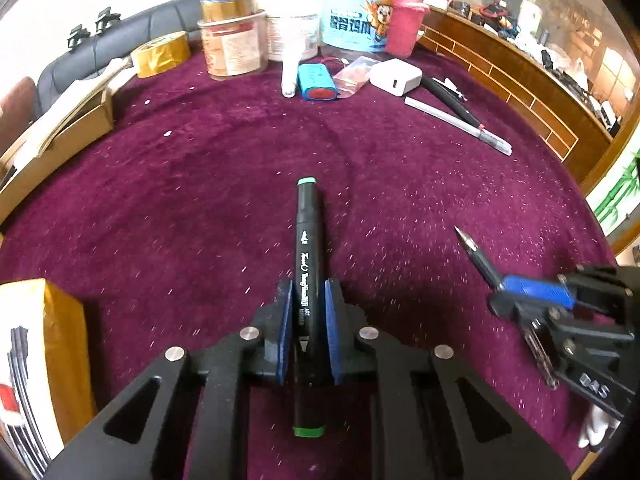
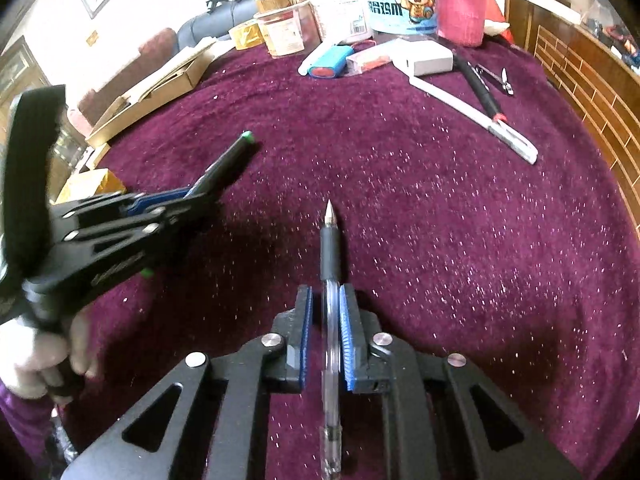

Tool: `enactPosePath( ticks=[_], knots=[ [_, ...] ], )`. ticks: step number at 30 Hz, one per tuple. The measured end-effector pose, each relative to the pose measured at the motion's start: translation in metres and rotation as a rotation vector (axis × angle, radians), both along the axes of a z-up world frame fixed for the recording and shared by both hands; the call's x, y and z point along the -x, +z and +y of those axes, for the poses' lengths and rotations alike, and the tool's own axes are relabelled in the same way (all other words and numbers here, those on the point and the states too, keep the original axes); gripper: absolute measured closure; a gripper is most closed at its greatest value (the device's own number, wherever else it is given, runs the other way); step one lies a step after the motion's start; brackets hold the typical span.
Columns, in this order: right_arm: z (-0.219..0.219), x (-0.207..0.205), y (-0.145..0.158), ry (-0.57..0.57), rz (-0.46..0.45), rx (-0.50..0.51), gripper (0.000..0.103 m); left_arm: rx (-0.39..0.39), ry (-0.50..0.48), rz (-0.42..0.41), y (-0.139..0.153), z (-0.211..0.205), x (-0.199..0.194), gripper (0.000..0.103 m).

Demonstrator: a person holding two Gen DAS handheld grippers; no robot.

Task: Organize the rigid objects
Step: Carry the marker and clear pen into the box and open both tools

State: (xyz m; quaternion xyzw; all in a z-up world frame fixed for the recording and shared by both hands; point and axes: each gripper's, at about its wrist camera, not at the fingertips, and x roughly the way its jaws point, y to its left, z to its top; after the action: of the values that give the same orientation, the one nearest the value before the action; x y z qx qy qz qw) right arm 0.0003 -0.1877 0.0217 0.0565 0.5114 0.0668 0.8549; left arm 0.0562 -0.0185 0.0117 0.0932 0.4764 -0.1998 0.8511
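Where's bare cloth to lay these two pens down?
The widest free patch is mid-cloth, between the marker tip and the blue battery pack. The far edge is crowded with jars; two pens lie at right, a cardboard box at left.

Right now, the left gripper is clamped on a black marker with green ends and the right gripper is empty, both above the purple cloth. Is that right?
Not quite: the right gripper is not empty. The right wrist view shows it shut on a clear pen with a black grip, tip pointing forward. The rest holds: the left gripper is clamped on the black marker with green ends, both above the purple cloth.
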Motion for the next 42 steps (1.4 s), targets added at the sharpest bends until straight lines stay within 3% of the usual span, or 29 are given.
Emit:
enactPosePath(
  ticks=[6,13,16,20,24,28,36,42],
  knots=[
    [0.011,0.002,-0.001,-0.025,-0.061,0.081,0.095,0.135,0.039,0.015,0.012,0.025,0.017,0.091],
    [0.003,0.016,0.009,-0.024,-0.048,-0.217,0.095,0.344,0.058,-0.032,0.052,0.076,0.061,0.090],
    [0.020,0.024,0.022,0.014,-0.065,-0.310,0.095,0.457,0.089,-0.045,0.068,0.114,0.081,0.090],
    [0.061,0.032,0.043,0.100,-0.082,-0.378,0.095,0.543,0.150,-0.063,0.080,0.165,0.103,0.090],
    [0.118,0.037,0.059,0.202,-0.078,-0.409,0.095,0.487,0.253,-0.143,0.083,0.215,0.128,0.090],
    [0.173,0.039,0.062,0.276,-0.064,-0.410,0.095,0.456,0.380,-0.159,0.071,0.268,0.146,0.090],
    [0.279,0.038,0.038,0.374,0.043,-0.419,0.095,0.432,0.587,-0.077,0.024,0.335,0.155,0.090],
    [0.334,0.037,0.020,0.406,0.092,-0.389,0.095,0.454,0.632,-0.051,0.011,0.352,0.160,0.089]
  ],
)
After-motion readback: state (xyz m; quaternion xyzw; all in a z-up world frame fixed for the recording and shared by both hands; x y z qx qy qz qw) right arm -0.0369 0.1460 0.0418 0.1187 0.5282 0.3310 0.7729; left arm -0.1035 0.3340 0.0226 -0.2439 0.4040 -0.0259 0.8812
